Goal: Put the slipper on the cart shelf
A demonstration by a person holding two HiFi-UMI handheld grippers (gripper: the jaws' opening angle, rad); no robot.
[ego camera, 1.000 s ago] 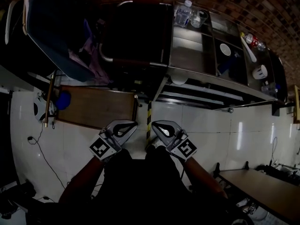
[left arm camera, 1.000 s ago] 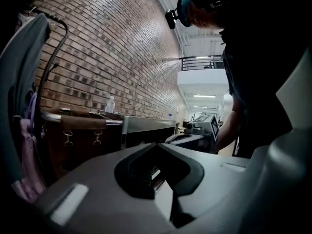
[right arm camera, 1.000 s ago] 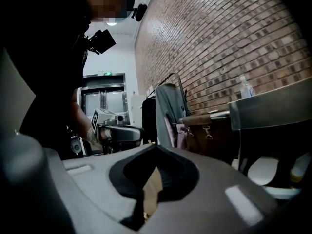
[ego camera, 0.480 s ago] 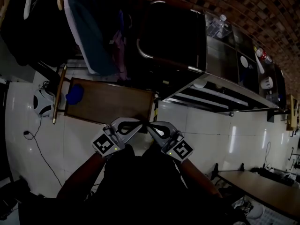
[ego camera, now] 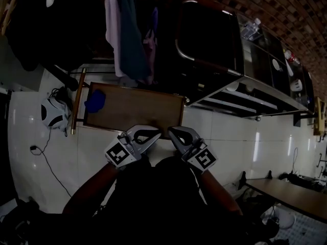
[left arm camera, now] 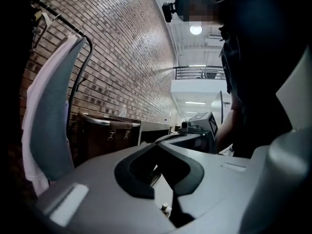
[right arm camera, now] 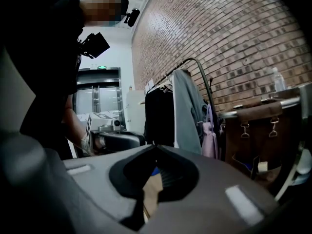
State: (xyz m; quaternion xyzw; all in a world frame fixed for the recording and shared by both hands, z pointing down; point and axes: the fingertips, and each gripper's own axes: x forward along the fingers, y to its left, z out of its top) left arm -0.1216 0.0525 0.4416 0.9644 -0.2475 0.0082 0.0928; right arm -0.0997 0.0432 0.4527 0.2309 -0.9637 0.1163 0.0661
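A blue slipper [ego camera: 95, 101] lies at the left end of a low wooden board [ego camera: 138, 111] on the white tiled floor. The steel cart [ego camera: 255, 93] with its shelves stands further right; a dark brown bag [left arm camera: 105, 130] hangs on its near end. My left gripper [ego camera: 158, 133] and right gripper [ego camera: 171, 132] are held side by side over the board's near edge, well right of the slipper. Both are shut, tips touching, with nothing between them. The left gripper [left arm camera: 157, 143] faces the cart, and the right gripper [right arm camera: 156, 145] faces the clothes rack [right arm camera: 183, 106].
Clothes [ego camera: 127, 29] hang from the rack above the board's far side. A white and black object [ego camera: 53, 115] and a cable [ego camera: 46, 157] lie on the floor to the left. A second wooden bench [ego camera: 291, 198] stands at the lower right. Bottles [ego camera: 251, 28] and dishes sit on the cart.
The view has swung left: the board and blue slipper have moved toward the centre and the cart has slid to the right. Both grippers stay shut and close together.
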